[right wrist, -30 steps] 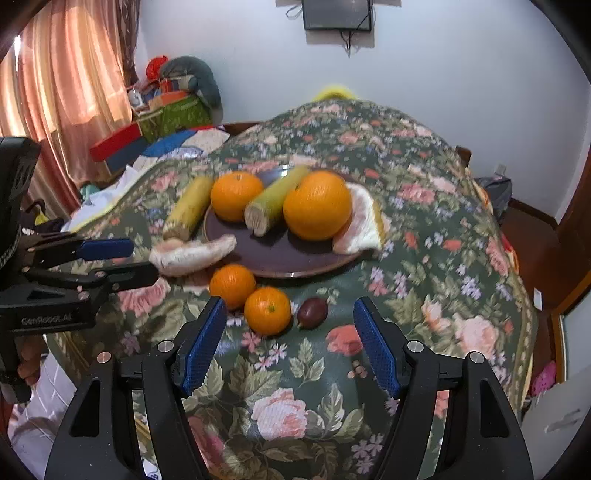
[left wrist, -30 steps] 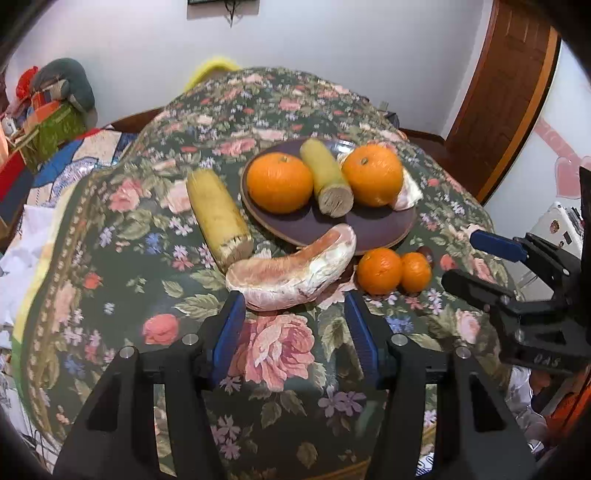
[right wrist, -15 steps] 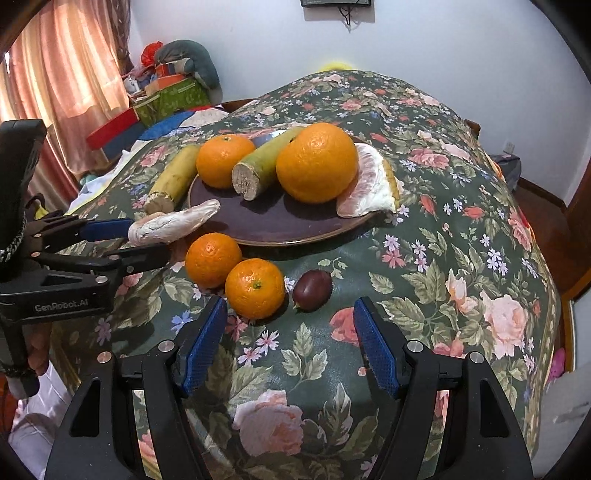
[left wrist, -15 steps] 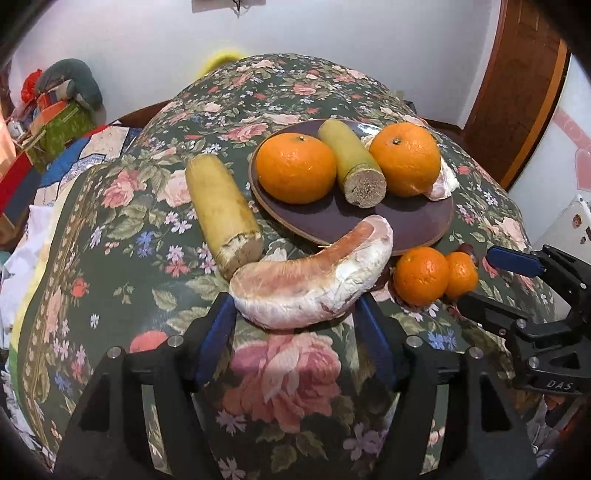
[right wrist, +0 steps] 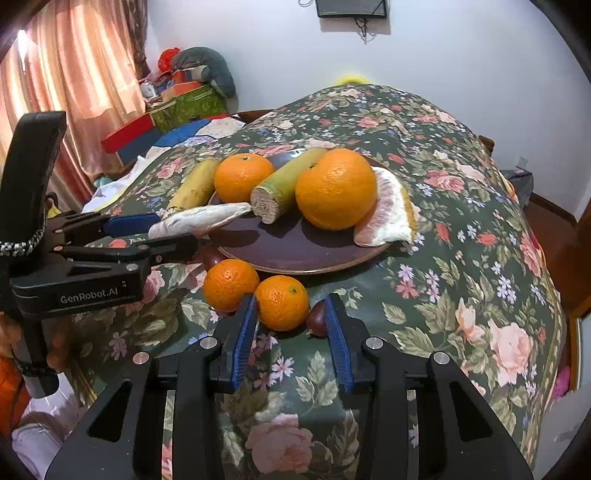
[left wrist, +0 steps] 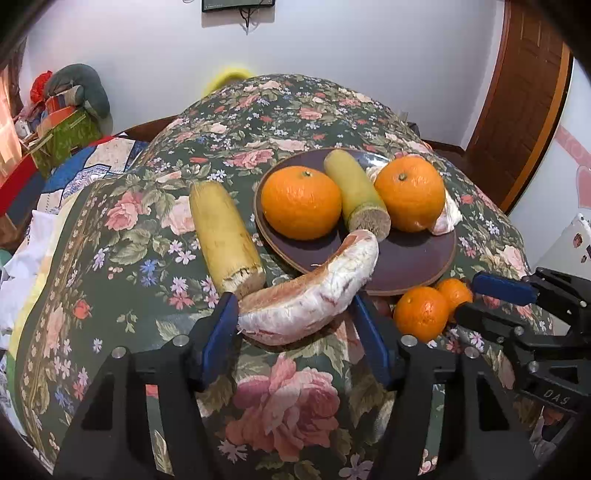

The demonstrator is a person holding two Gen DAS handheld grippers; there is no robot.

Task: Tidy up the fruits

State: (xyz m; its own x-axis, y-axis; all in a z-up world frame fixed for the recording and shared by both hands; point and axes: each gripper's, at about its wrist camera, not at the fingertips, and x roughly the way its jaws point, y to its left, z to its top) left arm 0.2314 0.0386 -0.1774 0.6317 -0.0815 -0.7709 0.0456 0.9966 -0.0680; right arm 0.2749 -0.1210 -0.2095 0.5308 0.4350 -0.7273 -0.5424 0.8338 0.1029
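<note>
Fruits lie around a dark plate [right wrist: 295,254] on the flowered cloth [right wrist: 461,280]. The right gripper [right wrist: 290,314] has been closing on a small mandarin [right wrist: 281,302]; whether both pads press it is hard to see. A dark fruit [right wrist: 318,318] is half hidden behind its right finger. The left gripper [left wrist: 295,317] straddles the pomelo wedge [left wrist: 314,291], with contact unclear.

Floral-covered table [right wrist: 461,258], brown plate [right wrist: 295,251] at centre, two tangerines [right wrist: 255,291] at six o'clock, yellow stalk [left wrist: 225,236] at nine o'clock.

I worked in a home room: floral tablecloth [right wrist: 443,229], pink curtain [right wrist: 74,74], wooden door [left wrist: 524,96], wall-mounted screen [right wrist: 351,8], piled household clutter [right wrist: 184,96].
</note>
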